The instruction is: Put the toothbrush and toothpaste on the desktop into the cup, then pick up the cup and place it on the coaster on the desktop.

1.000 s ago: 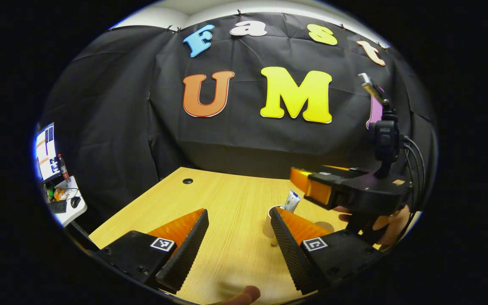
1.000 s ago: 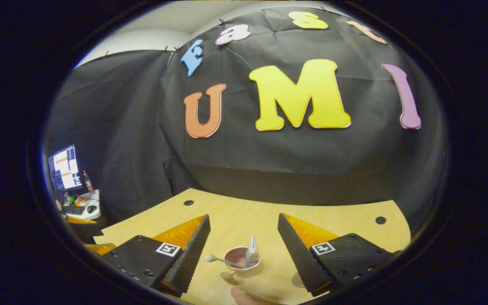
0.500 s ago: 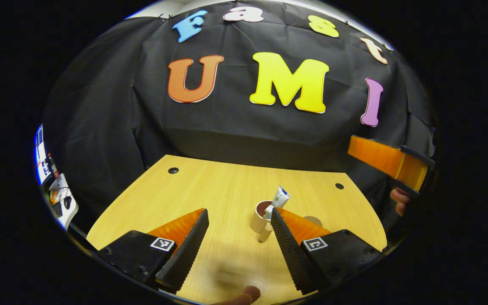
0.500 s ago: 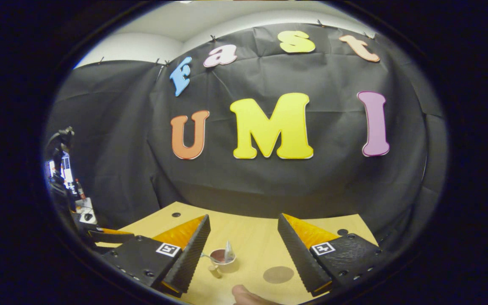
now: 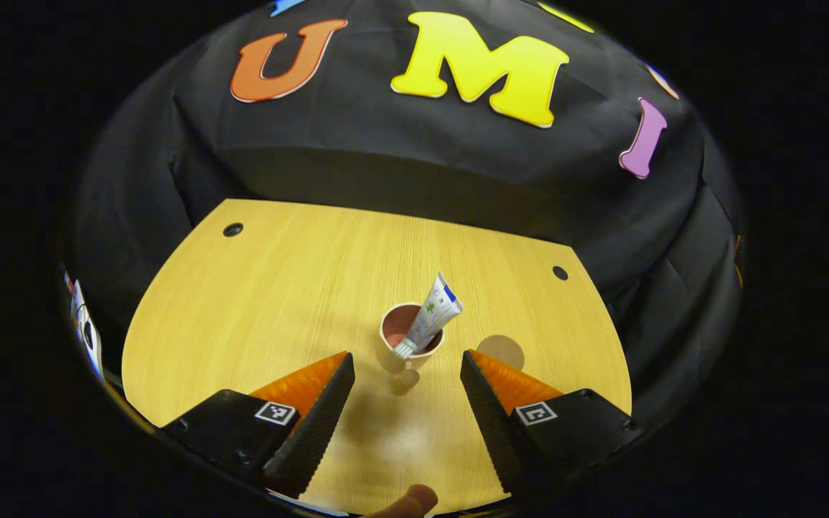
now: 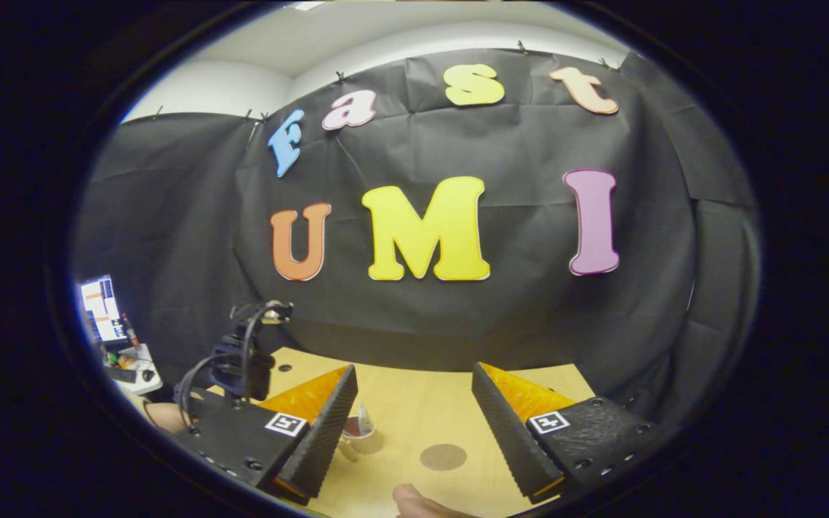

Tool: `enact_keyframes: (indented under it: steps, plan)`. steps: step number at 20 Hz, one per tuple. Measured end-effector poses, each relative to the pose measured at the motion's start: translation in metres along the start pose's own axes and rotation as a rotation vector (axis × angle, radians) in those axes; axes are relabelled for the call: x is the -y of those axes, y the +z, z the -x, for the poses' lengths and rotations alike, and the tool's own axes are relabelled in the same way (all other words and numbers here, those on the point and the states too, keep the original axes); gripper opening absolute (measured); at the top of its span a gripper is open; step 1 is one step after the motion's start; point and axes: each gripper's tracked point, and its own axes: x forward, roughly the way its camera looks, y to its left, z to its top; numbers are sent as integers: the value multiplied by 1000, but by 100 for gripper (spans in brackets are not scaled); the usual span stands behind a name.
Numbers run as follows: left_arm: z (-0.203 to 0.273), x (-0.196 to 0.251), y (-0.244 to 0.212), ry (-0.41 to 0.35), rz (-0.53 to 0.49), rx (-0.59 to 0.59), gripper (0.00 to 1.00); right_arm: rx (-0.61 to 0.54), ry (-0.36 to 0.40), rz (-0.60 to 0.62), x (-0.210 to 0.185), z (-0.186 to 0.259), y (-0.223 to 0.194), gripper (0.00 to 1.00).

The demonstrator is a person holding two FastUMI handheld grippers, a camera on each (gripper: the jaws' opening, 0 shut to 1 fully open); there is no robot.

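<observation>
A pinkish-brown cup (image 5: 394,332) stands on the wooden desktop (image 5: 278,288), just beyond the tips of my left gripper (image 5: 406,355), which is open above the desk. A white toothpaste tube (image 5: 436,311) leans in the cup, cap end over the near rim. The toothbrush is not clear to see. A round brown coaster (image 5: 501,350) lies right of the cup, bare. My right gripper (image 6: 414,367) is open and holds nothing. In its view the cup (image 6: 365,439) sits low, half behind one finger, and the coaster (image 6: 443,456) lies between the fingers.
The left gripper's body with its camera and cables (image 6: 242,367) and the hand holding it (image 6: 162,416) are at the left of the right gripper view. The desktop has cable holes (image 5: 232,229) at the back corners. A side table with a monitor (image 6: 101,309) stands far left.
The left gripper has risen and tipped down, so the cup now sits between its fingertips. The right gripper has pulled back to the right, away from the cup.
</observation>
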Motion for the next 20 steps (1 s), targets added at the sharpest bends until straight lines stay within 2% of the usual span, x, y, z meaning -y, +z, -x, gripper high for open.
enact_keyframes:
  steps: [2, 3, 4, 7, 11, 20]
  plan:
    - [-20, -1, -9, 5, 3, -79, 94, 1, -8, -7, 4, 10, 3, 96]
    - [-29, -1, -13, 7, -3, -120, 100, -1, -11, -12, 6, 12, 3, 96]
    - [-38, -2, -19, 14, -15, -164, 95, -2, -16, -12, 9, 18, 0, 96]
    - [-56, -7, -33, 38, -39, -275, 94, -20, -29, -6, 15, 28, -7, 96]
    - [-67, -9, -44, 53, -51, -353, 93, -43, -56, -11, 27, 31, -18, 96]
    - [-62, -6, -42, 76, -100, -441, 92, -116, -83, -53, 43, 24, -44, 96]
